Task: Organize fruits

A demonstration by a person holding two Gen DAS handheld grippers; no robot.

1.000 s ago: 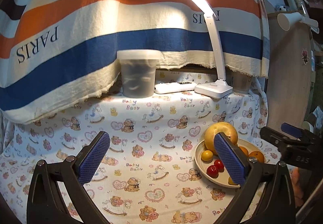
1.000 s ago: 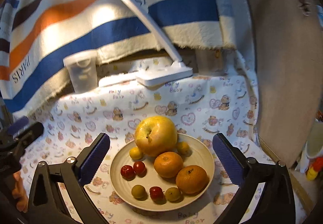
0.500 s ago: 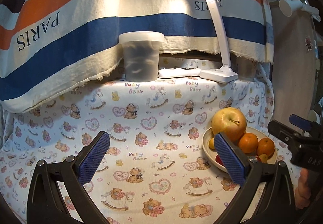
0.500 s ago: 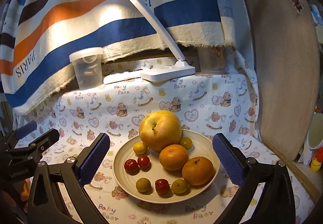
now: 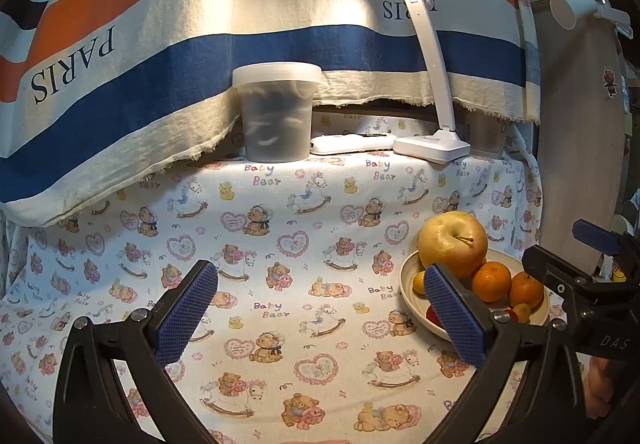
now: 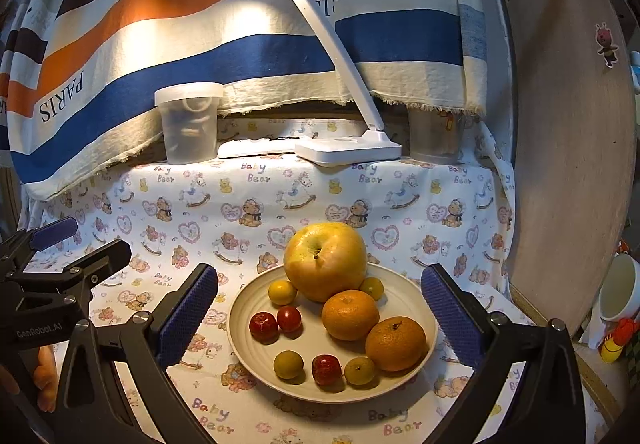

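A cream plate (image 6: 404, 300) on the bear-print cloth holds a big yellow apple (image 6: 325, 261), two oranges (image 6: 350, 314) (image 6: 395, 342), several small red fruits (image 6: 263, 325) and several small yellow ones (image 6: 288, 364). My right gripper (image 6: 320, 318) is open, its blue pads to either side of the plate and above it, nothing held. The left wrist view shows the plate (image 5: 408, 286) with the apple (image 5: 453, 244) at the right. My left gripper (image 5: 320, 318) is open over bare cloth left of the plate. Each gripper appears at the edge of the other's view.
At the back stand a lidded translucent tub (image 6: 189, 124), a white remote (image 6: 256, 147), a lit white desk lamp (image 6: 348, 150) and a second cup (image 6: 434, 140). A striped cloth (image 6: 200, 60) hangs behind. A wooden panel (image 6: 568, 172) bounds the right side, with a white mug (image 6: 618, 292) beyond.
Both views have tilted up and pulled back a little, so the plate sits lower and nearer in the right view and further right in the left view. The fruits have not moved.
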